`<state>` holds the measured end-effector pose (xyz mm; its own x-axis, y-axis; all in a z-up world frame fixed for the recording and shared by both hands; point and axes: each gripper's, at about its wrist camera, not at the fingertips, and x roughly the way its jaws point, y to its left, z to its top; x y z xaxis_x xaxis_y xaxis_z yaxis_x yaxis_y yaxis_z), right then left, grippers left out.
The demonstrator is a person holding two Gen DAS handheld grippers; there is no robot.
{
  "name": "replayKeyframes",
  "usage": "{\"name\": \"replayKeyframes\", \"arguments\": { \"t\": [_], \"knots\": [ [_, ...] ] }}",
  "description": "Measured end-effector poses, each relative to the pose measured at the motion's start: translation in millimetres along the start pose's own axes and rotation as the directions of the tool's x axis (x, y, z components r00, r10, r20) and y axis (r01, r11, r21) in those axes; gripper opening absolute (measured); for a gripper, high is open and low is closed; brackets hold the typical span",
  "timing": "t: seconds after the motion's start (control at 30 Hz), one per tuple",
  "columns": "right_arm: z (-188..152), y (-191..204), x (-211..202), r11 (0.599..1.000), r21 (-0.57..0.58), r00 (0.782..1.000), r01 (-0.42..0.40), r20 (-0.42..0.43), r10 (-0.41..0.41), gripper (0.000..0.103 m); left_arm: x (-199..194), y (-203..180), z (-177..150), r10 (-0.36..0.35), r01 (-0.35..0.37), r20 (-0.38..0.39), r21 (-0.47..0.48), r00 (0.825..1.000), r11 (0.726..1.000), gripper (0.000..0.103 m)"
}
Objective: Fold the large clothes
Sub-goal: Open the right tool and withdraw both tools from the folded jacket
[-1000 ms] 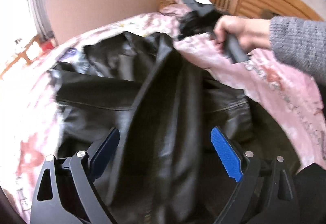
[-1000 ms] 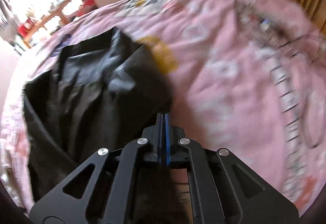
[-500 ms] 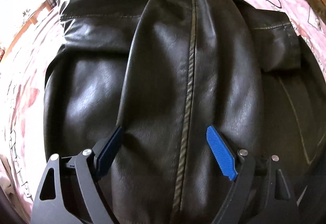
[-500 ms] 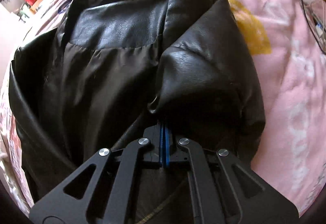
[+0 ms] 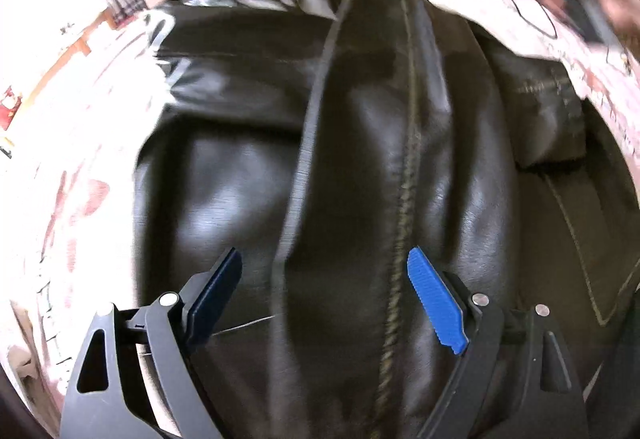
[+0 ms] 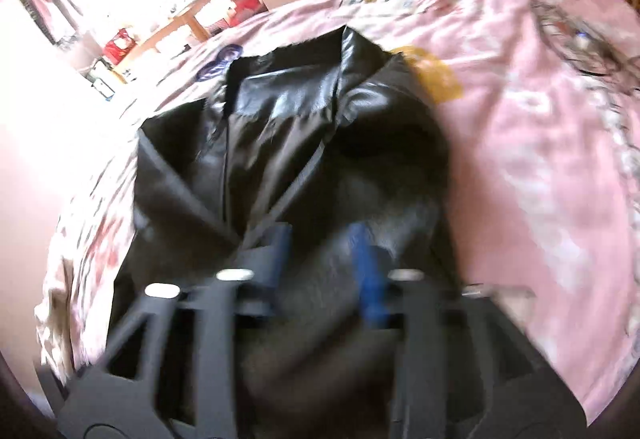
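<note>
Nearest to us, our left gripper (image 5: 324,295) hovered over the glossy black leather jacket (image 5: 360,167), its 2 blue-padded fingers (image 5: 434,299) spread wide and inching wider, with the folded-in sleeve and its stitched seam (image 5: 400,223) lying under the gap but not pinched. We had brought this gripper down closer to the leather over the last second.

The bigger change was on our right gripper (image 6: 320,259). Half a second earlier its 2 pads were clamped on the end of the sleeve; now its jaws were opening, blurred in its own view, and nothing sat between them, only jacket leather (image 6: 280,143) beneath. In the left view we saw that gripper only as a smear at the far right, off the garment. We judged that the sleeve had been let go and laid lengthwise down the middle of the body.

The jacket lay spread on the pink patterned bedspread (image 6: 540,143), collar (image 6: 304,95) toward the far end, with a yellow print (image 6: 436,75) just beyond its far right shoulder. Farther still stood a bright window and wooden furniture (image 6: 176,23).

For the task, 1 sleeve fold looked done; we thought the body fold remained.
</note>
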<state>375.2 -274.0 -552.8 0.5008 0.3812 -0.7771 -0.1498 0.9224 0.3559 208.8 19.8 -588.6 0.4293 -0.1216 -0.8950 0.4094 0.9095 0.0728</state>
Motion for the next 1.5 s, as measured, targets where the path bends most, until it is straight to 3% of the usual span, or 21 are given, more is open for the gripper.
{"name": "replayKeyframes", "arguments": {
  "t": [0.27,0.43,0.57,0.73,0.9,1.07,1.17,1.23,1.33,1.5],
  "knots": [
    [-108.5,-42.1,-98.0,0.996,0.056,0.997,0.077,-0.028,-0.075,0.065,-30.3,51.7,-9.8,0.093,-0.094,-0.013,-0.098,0.996,0.991,0.088],
    [-155.9,-69.3,-137.7,0.988,0.141,0.998,0.062,-0.012,-0.061,0.067,-45.7,77.6,-27.3,0.105,-0.113,-0.048,-0.218,0.993,0.97,0.088],
    [-159.1,-82.4,-155.5,0.992,0.119,0.999,0.046,-0.018,-0.044,0.067,-69.8,82.5,-22.7,0.151,-0.166,-0.075,-0.266,0.986,0.949,0.088],
    [-146.4,-93.9,-176.0,0.985,0.166,0.999,-0.039,0.012,0.037,0.067,-103.7,67.9,5.5,0.181,-0.205,-0.104,-0.301,0.978,0.931,0.088],
    [-155.8,-97.2,-184.3,0.963,0.248,0.994,-0.106,0.02,0.105,0.07,-135.1,33.2,32.1,0.154,-0.177,-0.093,-0.34,0.984,0.924,0.088],
    [-162.4,-95.7,-184.4,0.955,0.213,0.979,-0.204,0.041,0.2,0.077,-167.0,-0.1,42.4,0.156,-0.174,-0.079,-0.376,0.985,0.91,0.088],
    [-168.0,-90.5,-192.4,0.949,0.223,0.975,-0.224,0.038,0.221,0.08,-178.5,-14.1,38.7,0.109,-0.141,-0.097,-0.436,0.989,0.889,0.088],
    [-171.9,-83.6,-199.1,0.944,0.223,0.97,-0.243,0.042,0.24,0.085,-180.1,-23.8,31.8,0.119,-0.164,-0.126,-0.456,0.985,0.875,0.088],
    [-177.8,-75.5,-202.6,0.944,0.207,0.966,-0.256,0.019,0.258,0.091,-177.0,-31.8,18.2,0.118,-0.177,-0.157,-0.451,0.981,0.875,0.089],
    [-200.9,-92.6,-199.8,0.94,0.214,0.96,-0.267,-0.023,0.278,0.094,-152.3,-15.6,-25.8,0.054,-0.158,-0.229,-0.465,0.972,0.871,0.089]
  ]
}}
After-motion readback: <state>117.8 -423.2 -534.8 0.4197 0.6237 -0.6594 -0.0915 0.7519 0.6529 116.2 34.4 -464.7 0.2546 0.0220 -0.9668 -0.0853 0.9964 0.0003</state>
